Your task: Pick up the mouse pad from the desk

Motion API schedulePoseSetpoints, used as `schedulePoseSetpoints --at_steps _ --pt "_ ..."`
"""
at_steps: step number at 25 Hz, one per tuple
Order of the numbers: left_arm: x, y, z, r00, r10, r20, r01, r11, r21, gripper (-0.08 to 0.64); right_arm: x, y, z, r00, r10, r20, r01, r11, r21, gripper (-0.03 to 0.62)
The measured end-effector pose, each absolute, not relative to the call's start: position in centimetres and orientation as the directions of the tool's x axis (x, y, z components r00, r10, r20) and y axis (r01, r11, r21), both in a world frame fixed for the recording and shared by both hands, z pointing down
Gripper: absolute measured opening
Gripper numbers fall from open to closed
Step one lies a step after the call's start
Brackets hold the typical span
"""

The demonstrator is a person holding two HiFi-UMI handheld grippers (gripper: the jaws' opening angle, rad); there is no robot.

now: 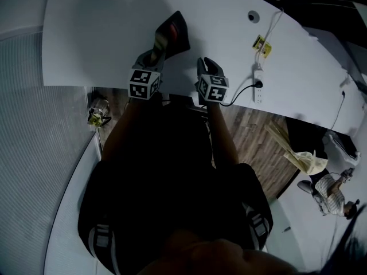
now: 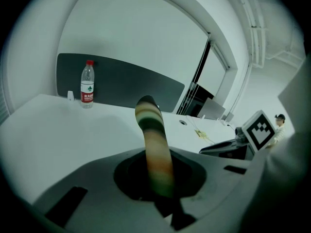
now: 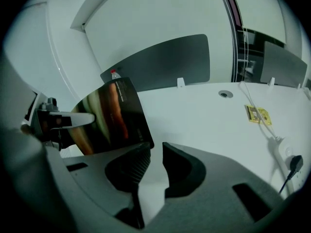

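White desk [image 1: 92, 39]; left gripper [image 1: 157, 49] covers near edge of mouse pad [image 1: 176, 30].

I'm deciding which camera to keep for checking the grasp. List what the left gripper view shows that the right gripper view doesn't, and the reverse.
Left gripper view only: the mouse pad edge-on, clamped in the left tool, and the right tool from the side. Right gripper view only: the pad's printed face, the power strip with its plug, and the right tool's own jaws apart with nothing between them. Both: the lifted pad, the white desk, the yellow tag and the grey divider.
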State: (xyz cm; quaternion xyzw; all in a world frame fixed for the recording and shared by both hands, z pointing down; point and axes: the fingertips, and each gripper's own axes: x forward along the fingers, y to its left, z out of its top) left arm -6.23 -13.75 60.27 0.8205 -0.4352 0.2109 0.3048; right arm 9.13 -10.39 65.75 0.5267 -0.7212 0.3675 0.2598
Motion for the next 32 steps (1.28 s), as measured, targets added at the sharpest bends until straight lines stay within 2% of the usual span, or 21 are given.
schedulePoseSetpoints --at_steps 12,32 --pt "-6.0 -14.0 58.1 0.519 -0.626 0.582 -0.853 -0.428 0.299 0.025 9.6 -10.8 63.7 -0.301 -0.604 0.738 -0.953 0.172 -0.249 0.006" --pt "-3.3 -13.7 53.8 0.465 -0.719 0.516 -0.885 -0.368 0.284 0.025 11.9 -11.9 58.4 -0.353 -0.675 0.648 -0.934 0.217 -0.283 0.002"
